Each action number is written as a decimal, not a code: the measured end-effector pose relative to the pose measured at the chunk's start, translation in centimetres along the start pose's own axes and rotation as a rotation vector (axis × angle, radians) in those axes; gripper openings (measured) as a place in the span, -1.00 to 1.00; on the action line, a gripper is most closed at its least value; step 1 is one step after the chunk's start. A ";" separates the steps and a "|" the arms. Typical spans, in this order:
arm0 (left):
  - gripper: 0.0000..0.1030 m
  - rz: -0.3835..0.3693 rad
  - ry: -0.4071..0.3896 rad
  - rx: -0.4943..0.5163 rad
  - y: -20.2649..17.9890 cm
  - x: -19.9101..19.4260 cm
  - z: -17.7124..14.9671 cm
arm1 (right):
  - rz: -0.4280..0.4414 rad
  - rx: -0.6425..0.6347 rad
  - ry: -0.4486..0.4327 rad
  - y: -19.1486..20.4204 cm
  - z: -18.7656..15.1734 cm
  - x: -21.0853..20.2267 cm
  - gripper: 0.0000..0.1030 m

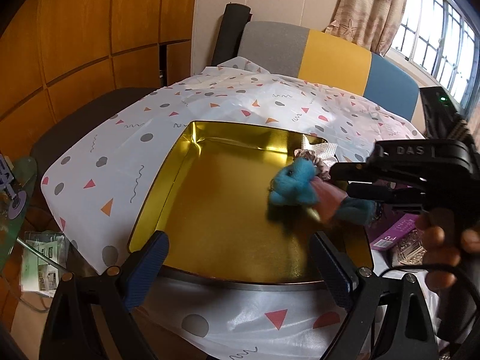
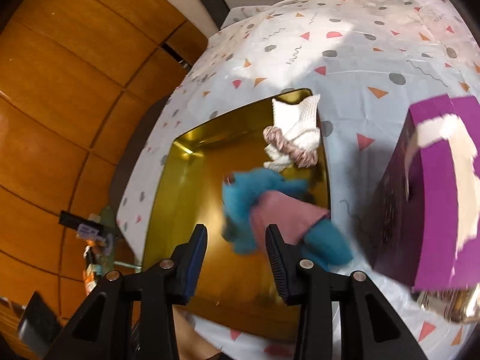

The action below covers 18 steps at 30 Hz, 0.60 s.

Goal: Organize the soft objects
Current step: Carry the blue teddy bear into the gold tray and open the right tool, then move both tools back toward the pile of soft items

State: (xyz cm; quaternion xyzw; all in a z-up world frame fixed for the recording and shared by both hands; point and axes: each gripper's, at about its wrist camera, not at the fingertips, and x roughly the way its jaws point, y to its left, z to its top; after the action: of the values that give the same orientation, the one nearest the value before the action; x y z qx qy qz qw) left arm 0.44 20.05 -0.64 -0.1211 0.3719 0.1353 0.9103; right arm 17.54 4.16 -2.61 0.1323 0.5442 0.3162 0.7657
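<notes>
Nearest, left tongs (image 1: pixel 237 258): spread wide, gripping nothing, one blue-padded finger (image 1: pixel 147 265) at each side of the near edge of the gold tin (image 1: pixel 216 210). Right tongs (image 2: pixel 237 258): parted to a moderate gap, empty between the pads; seen from the left wrist as a black tool (image 1: pixel 405 174) reaching in from the worktop's right side. Blue plush toy (image 2: pixel 255 207) with pink clothing: blurred, over the tin's right half just ahead of the right tongs; whether the tongs touch it cannot be told. Beyond it, white knitted cloth (image 2: pixel 300 120) and pinkish scrunchie (image 2: pixel 300 153), lying at the tin's far right corner. Purple box (image 2: pixel 435 186): at the right edge of the worktop, on the patterned tablecloth (image 2: pixel 360 69).
</notes>
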 end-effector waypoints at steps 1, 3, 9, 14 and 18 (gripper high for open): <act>0.85 -0.001 -0.001 0.001 0.0 0.0 0.0 | -0.009 0.004 -0.003 -0.2 0.2 0.3 -0.15; 0.85 0.001 -0.003 0.003 0.0 -0.1 0.0 | -0.015 0.000 -0.002 -0.2 0.1 0.3 -0.15; 0.85 -0.006 -0.004 0.007 -0.4 -0.2 -0.1 | -0.057 -0.082 -0.028 0.6 -0.9 -0.6 -0.15; 0.85 -0.014 -0.007 0.017 -0.8 -0.4 -0.2 | -0.119 -0.168 -0.081 1.5 -2.4 -2.1 -0.14; 0.85 -0.016 -0.015 0.029 -1.2 -0.8 -0.3 | -0.162 -0.197 -0.111 1.6 -3.2 -3.1 -0.12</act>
State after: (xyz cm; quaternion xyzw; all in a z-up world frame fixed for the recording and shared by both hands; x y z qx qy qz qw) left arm 0.09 18.71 -0.15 -0.1100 0.3659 0.1234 0.9159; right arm 13.46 2.97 -0.63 0.0293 0.4762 0.2977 0.8269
